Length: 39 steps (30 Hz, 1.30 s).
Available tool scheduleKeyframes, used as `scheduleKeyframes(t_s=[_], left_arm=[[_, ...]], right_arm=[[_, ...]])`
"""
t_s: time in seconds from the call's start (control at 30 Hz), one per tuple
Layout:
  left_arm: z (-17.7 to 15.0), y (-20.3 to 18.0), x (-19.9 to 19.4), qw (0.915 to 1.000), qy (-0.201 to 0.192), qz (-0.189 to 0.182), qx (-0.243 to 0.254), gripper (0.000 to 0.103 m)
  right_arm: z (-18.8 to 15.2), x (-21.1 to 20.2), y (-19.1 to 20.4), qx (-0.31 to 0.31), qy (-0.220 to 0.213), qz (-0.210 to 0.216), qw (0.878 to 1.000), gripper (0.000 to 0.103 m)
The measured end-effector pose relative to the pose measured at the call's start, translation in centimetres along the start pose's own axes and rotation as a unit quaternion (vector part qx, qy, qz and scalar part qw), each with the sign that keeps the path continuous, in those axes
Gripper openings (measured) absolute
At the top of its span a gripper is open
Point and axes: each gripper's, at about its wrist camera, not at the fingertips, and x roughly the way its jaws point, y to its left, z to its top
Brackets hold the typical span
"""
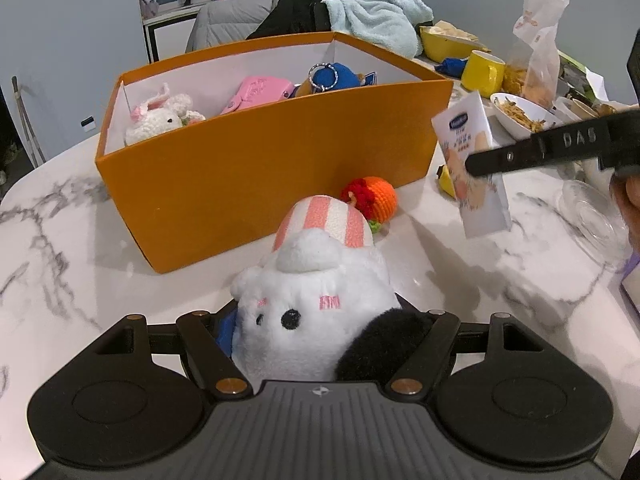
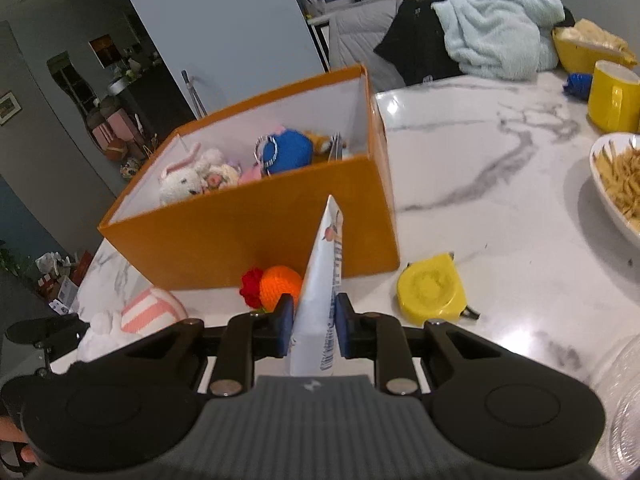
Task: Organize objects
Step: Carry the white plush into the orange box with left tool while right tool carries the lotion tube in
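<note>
An orange box (image 1: 272, 160) stands on the marble table (image 1: 60, 280); it holds a white crochet bunny (image 1: 160, 120), a pink case (image 1: 260, 92) and a blue crochet toy (image 1: 332, 76). My left gripper (image 1: 316, 328) is shut on a white plush toy with a pink striped cap (image 1: 320, 292), just in front of the box. My right gripper (image 2: 312, 328) is shut on a white tube (image 2: 320, 280), held above the table right of the box; the tube (image 1: 476, 168) and one of the right gripper's fingers (image 1: 560, 148) show in the left wrist view. An orange and red crochet toy (image 2: 276, 286) lies at the box's front wall.
A yellow tape measure (image 2: 434, 290) lies right of the box. A yellow mug (image 2: 614, 96), a white bowl of snacks (image 2: 618, 184), a yellow dish (image 1: 448, 42), a snack bag (image 1: 536, 40) and a light blue towel (image 2: 500, 24) crowd the far right. Clear glassware (image 1: 592, 216) sits near right.
</note>
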Motion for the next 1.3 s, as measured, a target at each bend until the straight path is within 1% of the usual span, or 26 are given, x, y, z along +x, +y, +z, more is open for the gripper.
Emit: scheduleKeyframes(t_s=[0.23,0.4,0.53,0.63,0.83,0.93,1.03,1.13,1.23,1.3], left_arm=[[0.0,0.1,-1.2,0.9998,-0.015,-0.009,-0.001,0.085],[0.9,-0.2,-2.7,0.9987,-0.046,-0.019,0.005,0.085],[3.1,-0.3,-4.6,0.9958,-0.088,-0.025,0.003,0.085],[5.4,0.0,-6.0,0.9925,-0.119,-0.024,-0.002,0.085],[10.2,1.5,-6.5,0.9894,-0.145,0.006,-0.002,0.085],[12.0,2.4,-6.1,0.987,-0.159,0.014,-0.013,0.085],[13.0,2.9,-5.7,0.9839,-0.176,0.017,-0.027,0.085],[13.6,3.8,-4.7,0.9807,-0.188,0.017,-0.053,0.085],[13.7,4.9,-3.2,0.9792,-0.184,0.014,-0.085,0.085],[13.8,5.4,-1.9,0.98,-0.17,0.017,-0.101,0.085]], right_arm=[[1.4,-2.5,0.3,-0.009,-0.038,0.009,0.999,0.023],[2.3,-3.9,1.1,-0.024,-0.062,0.018,0.998,0.023],[3.8,-5.0,1.8,-0.017,-0.086,0.039,0.995,0.023],[5.3,-5.6,2.5,-0.009,-0.104,0.053,0.993,0.023],[8.8,-6.1,4.5,-0.02,-0.142,0.066,0.987,0.023],[10.6,-5.7,5.4,-0.025,-0.156,0.067,0.985,0.023],[12.0,-4.9,6.1,-0.027,-0.163,0.067,0.984,0.023],[13.1,-3.4,6.6,-0.023,-0.161,0.071,0.984,0.023],[13.5,-1.3,7.0,-0.02,-0.151,0.075,0.986,0.023],[13.3,0.2,7.2,-0.022,-0.137,0.075,0.987,0.023]])
